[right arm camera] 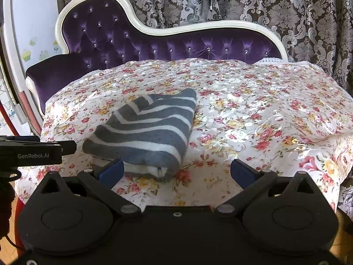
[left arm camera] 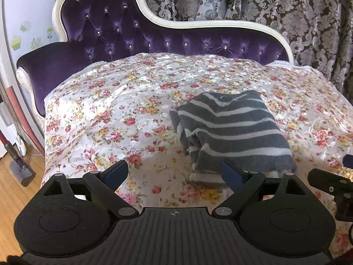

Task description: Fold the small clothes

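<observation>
Folded grey-and-white striped garment (left arm camera: 233,130) lies on the floral cover (left arm camera: 110,114) over the sofa (left arm camera: 132,31), near the front edge, in a compact bundle with white hem layers showing at its near end.

Left claw (left arm camera: 175,173) released, blue pads spread wide, nothing between them. Its right pad (left arm camera: 230,173) sits at the garment's near edge and overlaps it in view; cannot tell if touching. Left pad over bare cover.

Right claw (right arm camera: 176,171) also released, pads wide apart, empty. Its left pad (right arm camera: 111,171) is just beside the garment's near end; contact cannot be told. Right pad over bare cover, well apart from the garment.

In the right wrist view the left claw's body with "GenRobot.AI" print enters from the left edge, just beside the garment's left corner. In the left wrist view part of the right claw shows at the right edge.

Patterned curtain (right arm camera: 286,11) behind the sofa. Wood floor (left arm camera: 13,190) at lower left.
</observation>
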